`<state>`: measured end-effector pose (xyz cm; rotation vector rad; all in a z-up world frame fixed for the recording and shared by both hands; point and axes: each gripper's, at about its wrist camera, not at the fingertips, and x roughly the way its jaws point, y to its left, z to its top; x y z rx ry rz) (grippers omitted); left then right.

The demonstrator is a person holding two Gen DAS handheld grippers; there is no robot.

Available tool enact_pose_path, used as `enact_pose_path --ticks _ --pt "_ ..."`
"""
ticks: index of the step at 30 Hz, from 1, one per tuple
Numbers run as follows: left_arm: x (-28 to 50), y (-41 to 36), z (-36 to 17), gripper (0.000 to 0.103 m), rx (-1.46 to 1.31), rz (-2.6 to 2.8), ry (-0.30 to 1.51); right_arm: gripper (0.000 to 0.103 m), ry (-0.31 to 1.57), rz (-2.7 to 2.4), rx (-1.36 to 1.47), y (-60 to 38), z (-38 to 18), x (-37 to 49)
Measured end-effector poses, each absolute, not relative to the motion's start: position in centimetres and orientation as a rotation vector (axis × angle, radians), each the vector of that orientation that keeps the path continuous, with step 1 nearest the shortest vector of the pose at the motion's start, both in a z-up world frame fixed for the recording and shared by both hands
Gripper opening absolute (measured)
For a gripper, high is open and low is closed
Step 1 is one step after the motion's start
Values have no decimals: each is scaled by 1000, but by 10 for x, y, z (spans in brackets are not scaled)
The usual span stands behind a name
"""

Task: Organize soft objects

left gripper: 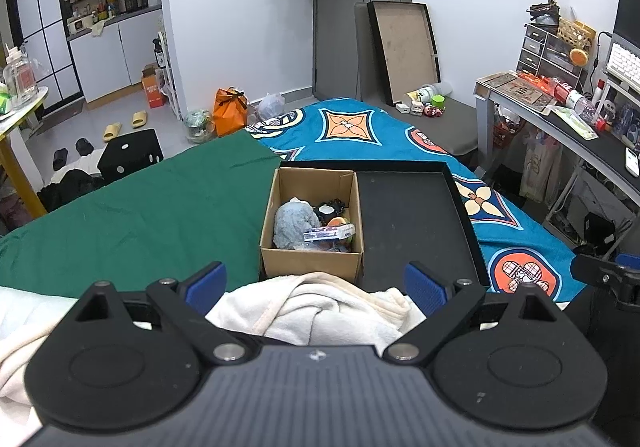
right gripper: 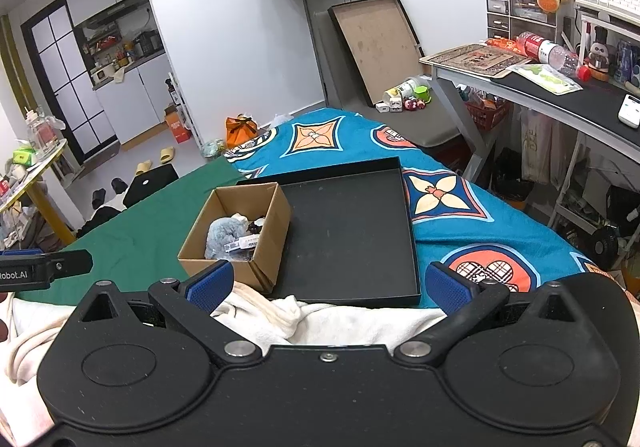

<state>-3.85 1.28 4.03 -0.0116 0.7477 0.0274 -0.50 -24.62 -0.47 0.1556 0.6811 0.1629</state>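
A cardboard box (left gripper: pixel 280 191) sits on the bed inside the left part of a black tray (left gripper: pixel 416 223). It holds a grey-blue plush (left gripper: pixel 292 225), a small printed packet (left gripper: pixel 330 234) and other small items. A cream-white fleece cloth (left gripper: pixel 320 307) lies bunched on the bed just in front of the box. My left gripper (left gripper: pixel 316 287) is open, its blue pads (left gripper: pixel 208 283) wide apart above the cloth. My right gripper (right gripper: pixel 330 285) is open too, over the same cloth (right gripper: pixel 320 319), with the box (right gripper: pixel 276 207) and tray (right gripper: pixel 352 239) ahead.
The bed has a green sheet (left gripper: pixel 140 215) on the left and a blue patterned blanket (left gripper: pixel 360 131) on the right. A cluttered desk (left gripper: pixel 580 115) stands to the right. A black stool (left gripper: pixel 132 155) and slippers are on the floor to the left.
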Motion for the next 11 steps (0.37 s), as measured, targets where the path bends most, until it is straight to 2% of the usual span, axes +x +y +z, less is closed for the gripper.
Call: enact_pose_path --ticks 11 --pt "-36 6 40 95 2 18 716 103 677 149 155 -246 -13 0"
